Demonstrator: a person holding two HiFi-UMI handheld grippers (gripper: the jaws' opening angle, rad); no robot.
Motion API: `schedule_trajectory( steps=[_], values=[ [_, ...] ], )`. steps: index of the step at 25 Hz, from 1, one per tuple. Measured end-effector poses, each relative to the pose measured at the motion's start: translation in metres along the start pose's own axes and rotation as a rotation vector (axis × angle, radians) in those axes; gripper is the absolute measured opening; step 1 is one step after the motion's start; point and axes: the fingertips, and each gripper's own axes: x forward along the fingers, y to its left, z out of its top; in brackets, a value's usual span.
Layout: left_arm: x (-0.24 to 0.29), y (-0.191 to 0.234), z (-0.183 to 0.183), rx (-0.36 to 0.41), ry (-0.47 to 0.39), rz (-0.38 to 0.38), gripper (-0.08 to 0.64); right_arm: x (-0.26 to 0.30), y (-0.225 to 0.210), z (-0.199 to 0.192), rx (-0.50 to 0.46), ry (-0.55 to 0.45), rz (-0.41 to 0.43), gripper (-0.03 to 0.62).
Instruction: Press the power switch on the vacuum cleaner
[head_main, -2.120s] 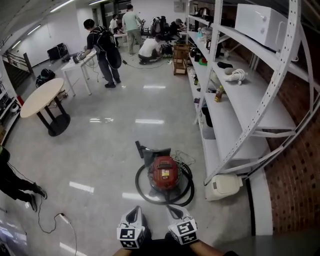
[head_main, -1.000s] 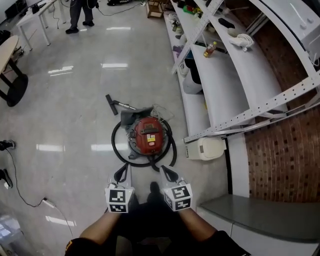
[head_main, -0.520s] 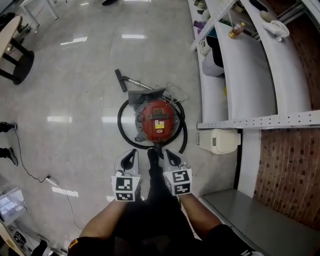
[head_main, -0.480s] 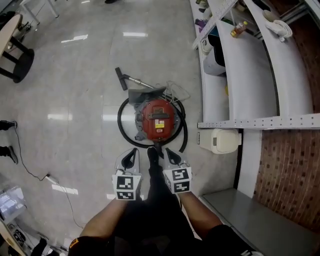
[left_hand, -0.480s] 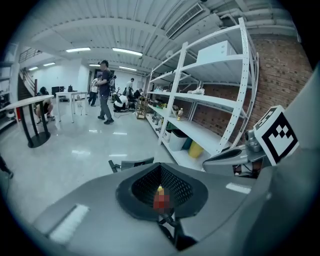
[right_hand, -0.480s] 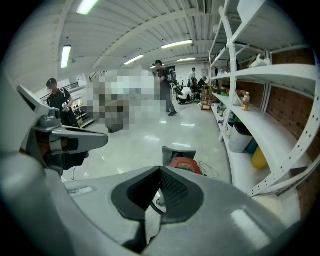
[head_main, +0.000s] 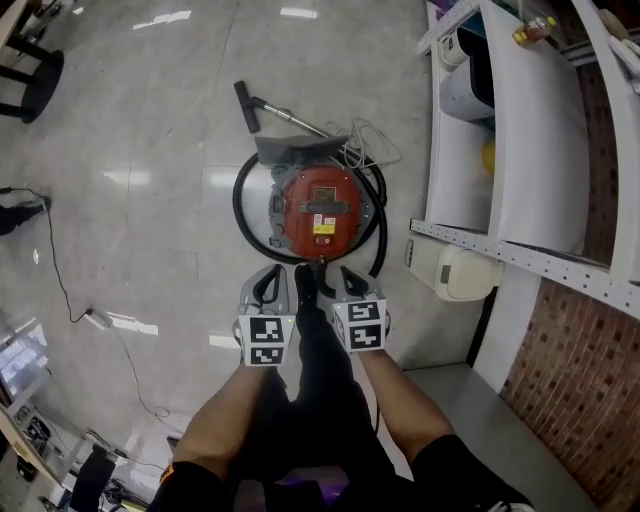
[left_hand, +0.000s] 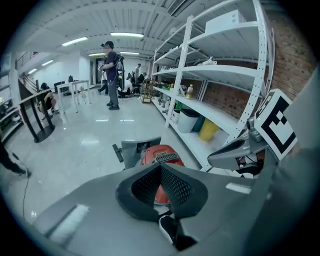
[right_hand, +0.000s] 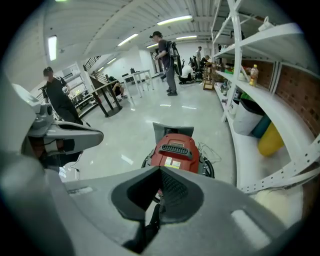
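A red canister vacuum cleaner (head_main: 320, 208) stands on the glossy floor, ringed by its black hose (head_main: 238, 205). It has a black handle and labels on top. Both grippers hang just short of its near edge, above the floor. My left gripper (head_main: 267, 281) is shut with nothing in it, and so is my right gripper (head_main: 351, 279). In the left gripper view the vacuum cleaner (left_hand: 161, 153) shows just past the closed left gripper (left_hand: 160, 166). The right gripper view shows the vacuum cleaner (right_hand: 176, 149) beyond the closed right gripper (right_hand: 160, 170). I cannot pick out the power switch.
White metal shelving (head_main: 530, 130) runs along the right beside a brick wall. A white appliance (head_main: 462, 272) sits on the floor under it. The floor nozzle (head_main: 247, 105) lies beyond the vacuum. A thin cable (head_main: 60, 290) trails at left. A person's shoe (head_main: 305, 287) is between the grippers.
The person has walked up to the vacuum cleaner. It was several steps away and now lies directly in front of both grippers, which stay shut and side by side.
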Motion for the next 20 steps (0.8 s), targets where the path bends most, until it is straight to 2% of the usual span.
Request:
schedule_trajectory(
  steps=[8, 12, 20],
  values=[
    [0.053, 0.0, -0.034, 0.023, 0.105, 0.005, 0.015, 0.057, -0.001, -0.009, 0.003, 0.049, 0.056, -0.008],
    [0.075, 0.009, -0.052, 0.037, 0.154, 0.03, 0.015, 0.086, -0.011, -0.018, 0.063, 0.107, 0.037, -0.008],
    [0.11, 0.018, -0.071, -0.002, 0.194, 0.023, 0.014, 0.12, -0.025, -0.033, 0.056, 0.176, 0.025, -0.009]
  ],
)
